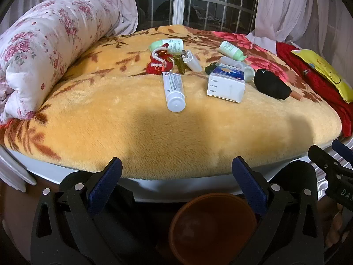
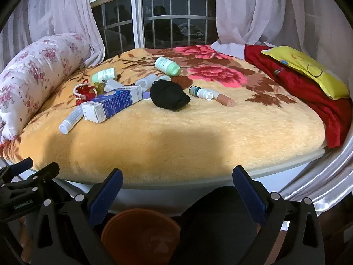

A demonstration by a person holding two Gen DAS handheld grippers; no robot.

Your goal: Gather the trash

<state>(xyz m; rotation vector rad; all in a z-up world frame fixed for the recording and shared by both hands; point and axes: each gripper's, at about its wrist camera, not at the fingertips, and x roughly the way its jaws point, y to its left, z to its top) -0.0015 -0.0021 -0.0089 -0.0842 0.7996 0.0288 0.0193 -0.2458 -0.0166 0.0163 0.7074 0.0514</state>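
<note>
one bed fills both views, covered by one plush orange blanket (image 1: 154, 128) with red flowers toward the far side. one rolled floral quilt (image 1: 44, 50) lies along its left edge; at the right edge lie one red cloth (image 2: 297, 88) and, on it, one yellow pillow (image 2: 308, 70). behind stands one barred window (image 2: 154, 22) with pale curtains on either side.

one orange bin (image 1: 211, 227) stands on the floor just below the near edge of the bed, between the two grippers.

the trash lies in a loose cluster in the middle of the blanket, well apart from both grippers: one white and blue carton (image 1: 227, 84) on its side, one black bundle of cloth (image 2: 169, 96) just right of it, one white tube (image 1: 174, 90) to its left with its cap toward the camera, two pale green bottles (image 1: 167, 45) (image 1: 231, 50) farther back, one red knitted trinket (image 1: 158, 64), one white charger plug (image 1: 192, 60), and, seen from the right wrist, two small tubes (image 2: 200, 92) (image 2: 222, 98) lying end to end right of the bundle.

the left gripper (image 1: 176, 170) has its jaws spread wide with nothing between them, low at the near edge of the bed. the right gripper (image 2: 176, 181) is likewise spread wide and holds nothing.
</note>
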